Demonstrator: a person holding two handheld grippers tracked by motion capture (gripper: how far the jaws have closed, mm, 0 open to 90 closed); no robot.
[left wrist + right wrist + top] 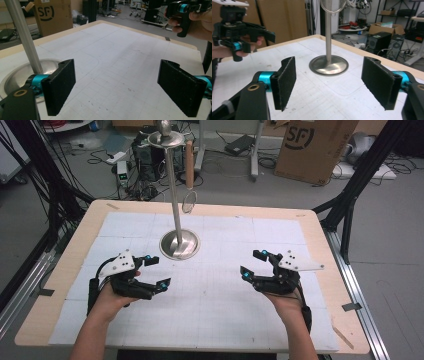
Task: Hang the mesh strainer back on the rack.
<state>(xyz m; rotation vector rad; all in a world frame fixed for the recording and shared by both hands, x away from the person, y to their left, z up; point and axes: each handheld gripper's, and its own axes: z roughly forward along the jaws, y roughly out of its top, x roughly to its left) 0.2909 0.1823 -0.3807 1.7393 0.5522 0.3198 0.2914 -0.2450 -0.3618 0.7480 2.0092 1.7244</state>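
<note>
Surface: wooden table (320,227) w/ white gridded mat (220,295) over most of the top. Landmark = tall polished steel stand (179,243), round dished base on the mat's far centre, thin pole going straight up to a small dish and ball at the top. A wire ring w/ wooden handle (189,175) hangs by the pole, above the base, off the mat.

Room behind the stand: grey floor, cables, black frame legs, brown cardboard box (314,147) far R of the pole.

Hands: left gripper (153,271) near side of the base & to its L, forearm in from the bottom edge, jaws pointing toward the table's centre. Spread wide, nothing between the pads (61,86).

Right gripper (256,265) near side of the base & to its R, well apart from it, mirrored pose. Jaws likewise wide apart, empty; the stand's base shows between the pads (287,80) farther off.
</note>
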